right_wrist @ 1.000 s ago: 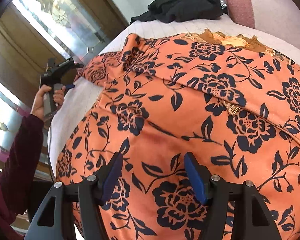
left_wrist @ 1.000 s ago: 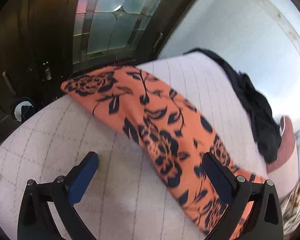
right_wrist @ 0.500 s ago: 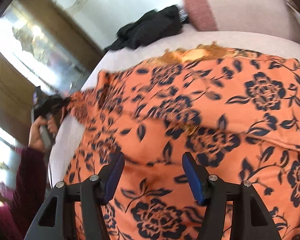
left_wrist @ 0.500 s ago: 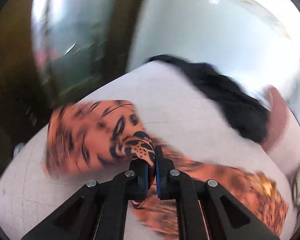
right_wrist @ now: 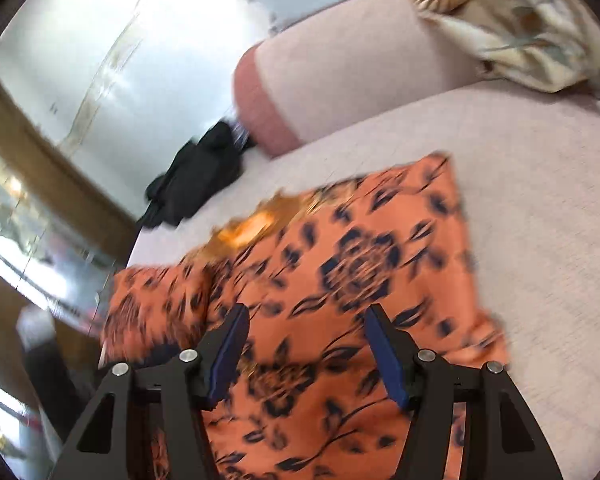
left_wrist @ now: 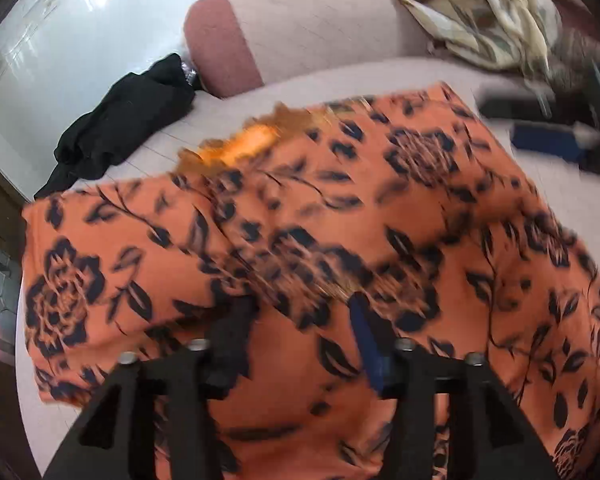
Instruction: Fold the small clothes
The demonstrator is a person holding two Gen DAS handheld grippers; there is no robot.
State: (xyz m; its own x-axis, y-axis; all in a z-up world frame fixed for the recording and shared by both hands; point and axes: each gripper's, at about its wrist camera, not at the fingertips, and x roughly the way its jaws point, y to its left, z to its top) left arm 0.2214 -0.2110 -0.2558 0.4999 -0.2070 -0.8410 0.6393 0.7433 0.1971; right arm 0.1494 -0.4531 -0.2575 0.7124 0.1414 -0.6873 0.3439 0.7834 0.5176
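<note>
An orange garment with a black floral print lies spread on the pale pink cushion, its left sleeve folded in over the body. It also shows in the right wrist view. A gold embroidered neckline sits at its far edge. My left gripper is open just above the middle of the garment and holds nothing. My right gripper is open above the garment's near part, empty. Both views are blurred by motion.
A black garment lies crumpled at the far left of the cushion. A pink bolster lines the back. A cream patterned cloth lies at the far right. The other gripper shows blurred at the right.
My left gripper was shut on the sleeve half a second ago; it has carried it over the garment, let go and opened. My right gripper stayed open and swung toward the right.
</note>
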